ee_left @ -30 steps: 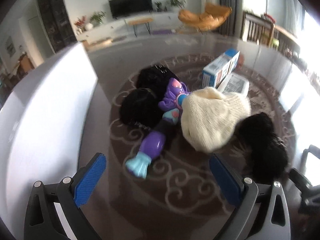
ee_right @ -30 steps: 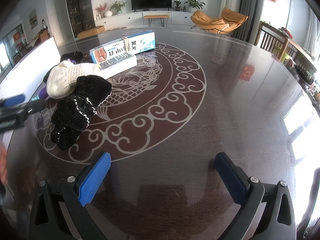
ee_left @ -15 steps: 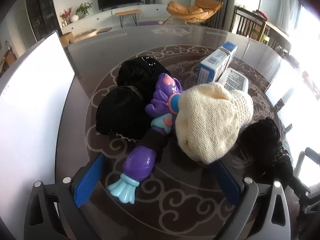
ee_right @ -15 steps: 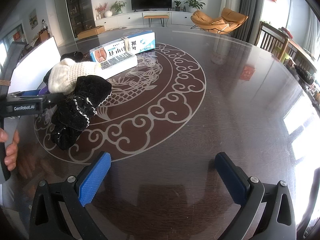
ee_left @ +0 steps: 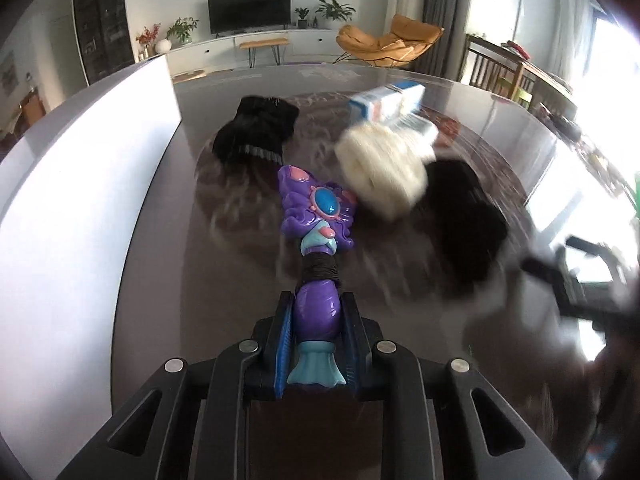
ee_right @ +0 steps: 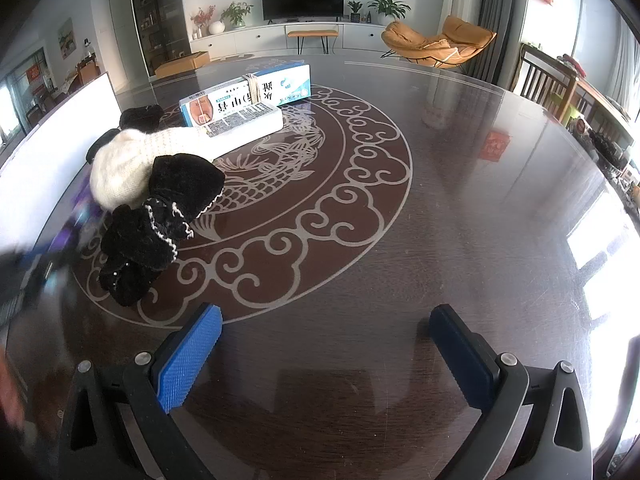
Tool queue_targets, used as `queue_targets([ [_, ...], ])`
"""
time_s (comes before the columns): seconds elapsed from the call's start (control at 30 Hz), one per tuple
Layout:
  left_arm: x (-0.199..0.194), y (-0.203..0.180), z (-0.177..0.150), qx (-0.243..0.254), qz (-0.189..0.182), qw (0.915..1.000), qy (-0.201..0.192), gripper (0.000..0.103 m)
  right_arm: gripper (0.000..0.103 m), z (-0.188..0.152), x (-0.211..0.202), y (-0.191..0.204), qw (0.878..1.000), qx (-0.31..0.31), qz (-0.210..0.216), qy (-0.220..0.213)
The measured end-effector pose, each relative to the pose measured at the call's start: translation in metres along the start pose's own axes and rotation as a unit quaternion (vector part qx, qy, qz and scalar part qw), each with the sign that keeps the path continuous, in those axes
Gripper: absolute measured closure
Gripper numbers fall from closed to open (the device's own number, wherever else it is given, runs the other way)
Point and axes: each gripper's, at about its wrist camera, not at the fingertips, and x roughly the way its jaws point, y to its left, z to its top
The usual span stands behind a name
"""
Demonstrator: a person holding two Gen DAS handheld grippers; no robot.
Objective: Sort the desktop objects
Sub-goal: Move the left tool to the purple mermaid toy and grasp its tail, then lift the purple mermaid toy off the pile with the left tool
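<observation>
1. The purple toy wand is pinched between the left gripper's jaws, blue pads tight on both sides of its fat handle. The teal tail end sticks back toward the camera, and the head with the blue gem points straight out ahead of the jaws.
2. Just ahead and to the right of the wand's head sits a cream knit hat. There's a black fuzzy hat right of that, and another black hat ahead-left.
3. Behind the cream hat are the blue-and-white boxes.
4. A big white board runs along the left of the jaws.
5. The right gripper has its jaws spread wide over bare dark table, nothing between them. The hats pile is ahead-left of it.
</observation>
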Motion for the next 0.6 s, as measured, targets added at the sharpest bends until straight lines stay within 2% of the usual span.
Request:
queue_targets([
  [0.07,-0.012,-0.002,-0.017,0.009,0.001,0.9999,-0.006,0.077,0.0,0.0,0.0,0.0,1.0,0.0,0.0,0.0],
  [0.1,-0.014,-0.004,-0.021,0.011,-0.003,0.9999,-0.006,0.064,0.0,0.0,0.0,0.0,1.0,0.0,0.0,0.0],
  [0.13,-0.013,-0.004,-0.022,0.015,-0.009,0.9998,-0.004,0.038,0.0,0.0,0.0,0.0,1.0,0.0,0.0,0.0],
  [0.2,-0.007,-0.004,-0.017,0.016,-0.003,0.9999,0.001,0.011,0.0,0.0,0.0,0.0,1.0,0.0,0.0,0.0],
  [0.27,0.004,-0.008,-0.01,0.017,0.004,0.9997,0.017,0.009,0.0,0.0,0.0,0.0,1.0,0.0,0.0,0.0],
  [0.3,0.009,-0.01,-0.006,0.019,0.004,0.9996,0.022,0.002,0.0,0.0,0.0,0.0,1.0,0.0,0.0,0.0],
  [0.33,0.011,-0.01,-0.004,0.019,0.003,0.9995,0.026,0.0,0.0,0.0,0.0,0.0,1.0,0.0,0.0,0.0],
  [0.4,0.014,-0.008,0.004,0.017,0.003,0.9995,0.025,0.0,0.0,0.0,0.0,0.0,1.0,0.0,0.0,0.0],
  [0.6,0.01,-0.008,0.001,0.017,-0.001,0.9996,0.023,0.0,0.0,0.0,0.0,0.0,1.0,0.0,0.0,0.0],
])
